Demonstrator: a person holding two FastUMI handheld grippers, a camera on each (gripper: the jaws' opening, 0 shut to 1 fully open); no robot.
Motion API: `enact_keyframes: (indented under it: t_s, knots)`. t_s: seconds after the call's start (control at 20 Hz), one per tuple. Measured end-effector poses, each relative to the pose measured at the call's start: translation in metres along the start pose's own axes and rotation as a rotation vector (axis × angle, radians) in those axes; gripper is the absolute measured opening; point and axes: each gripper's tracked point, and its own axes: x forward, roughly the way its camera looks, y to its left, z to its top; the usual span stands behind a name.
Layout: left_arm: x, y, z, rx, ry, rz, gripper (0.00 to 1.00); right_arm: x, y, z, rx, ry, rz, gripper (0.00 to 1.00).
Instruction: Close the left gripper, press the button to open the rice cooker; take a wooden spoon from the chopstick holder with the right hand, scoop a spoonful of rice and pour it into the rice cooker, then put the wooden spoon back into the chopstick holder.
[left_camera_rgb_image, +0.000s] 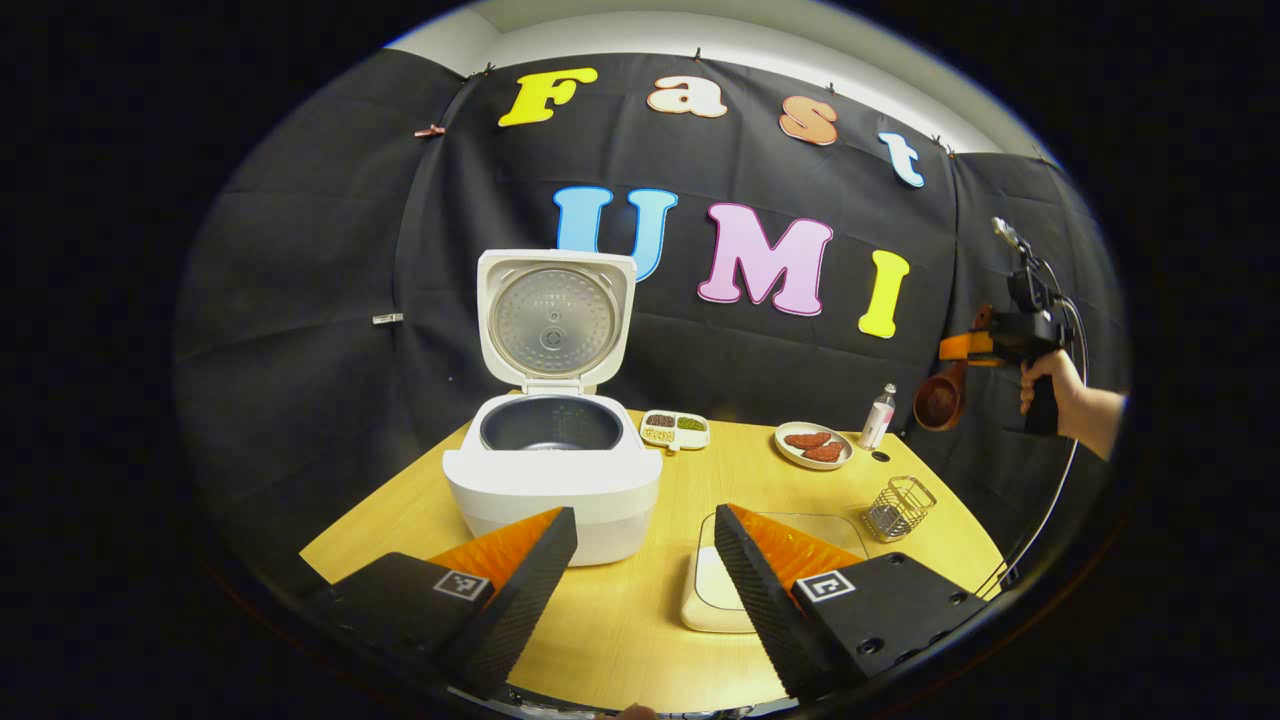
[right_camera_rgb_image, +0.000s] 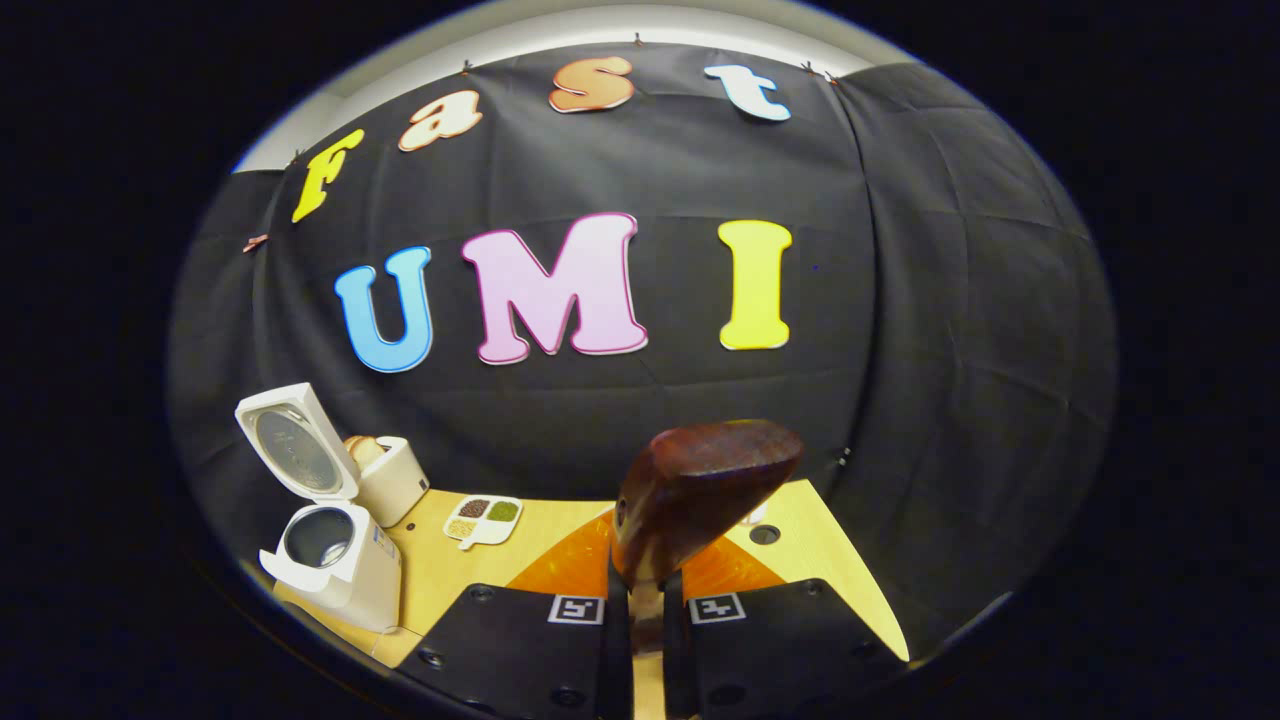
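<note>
The left gripper (left_camera_rgb_image: 645, 560) hangs low over the worktop (left_camera_rgb_image: 640, 610), jaws spread. Beyond it the cooker (left_camera_rgb_image: 552, 480) stands with lid up (pot dark inside). Farther right, above the wire holder (left_camera_rgb_image: 898, 508), the right gripper (right_camera_rgb_image: 645, 600) pinches the spoon (right_camera_rgb_image: 700, 490) aloft.

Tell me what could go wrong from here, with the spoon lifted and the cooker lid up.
1. The right gripper pinches the wooden spoon low on its handle, bowl high; it may twist while scooping.
2. The rice cooker lid stands upright behind the pot; a high pour could hit it.
3. The chopstick holder is light wire; returning the spoon could tip it.
</note>
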Motion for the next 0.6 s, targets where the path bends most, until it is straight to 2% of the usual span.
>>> enact_keyframes:
  t_s: [0.2, 0.4, 0.6]
  knots:
    - [-0.003, -0.012, -0.004, -0.005, 0.031, 0.047, 0.96, 0.013, -0.031, -0.043, 0.055, 0.062, -0.013, 0.16]
    - [0.0, -0.026, -0.008, -0.133, 0.061, 0.101, 0.95, 0.024, -0.052, -0.09, 0.141, 0.111, -0.015, 0.16]
    - [-0.001, -0.039, -0.001, -0.147, 0.041, 0.153, 0.96, 0.032, -0.068, -0.136, 0.195, 0.181, -0.036, 0.16]
